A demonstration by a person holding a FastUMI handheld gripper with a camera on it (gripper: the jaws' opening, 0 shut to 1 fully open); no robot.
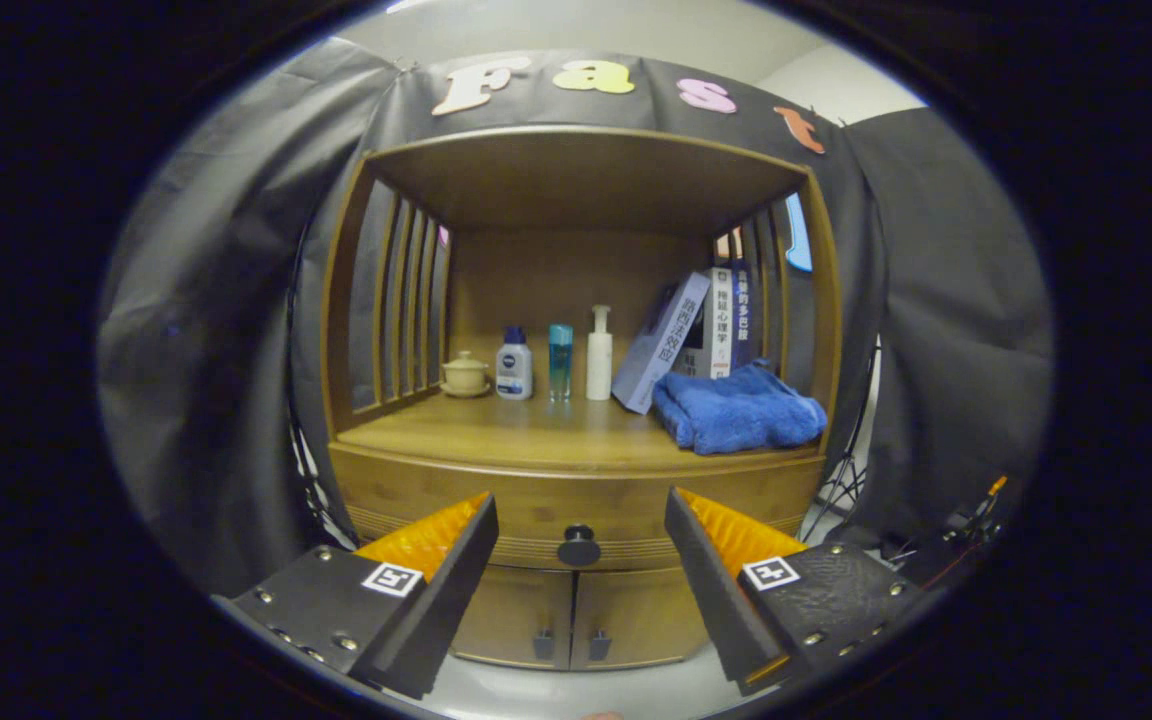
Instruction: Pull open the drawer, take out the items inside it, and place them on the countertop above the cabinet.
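Wooden cabinet [576, 470], closed drawer [576, 520], round dark knob [579, 547], jaws apart

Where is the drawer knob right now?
In the gripper view, the drawer knob sits centred on the closed drawer front, between and beyond the open tongs, above the two cabinet doors.

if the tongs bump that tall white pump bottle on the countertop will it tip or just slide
Probably tips: the white pump bottle looks tall and narrow-based. It might knock the teal bottle standing close beside it. The tongs are open, well short of it.
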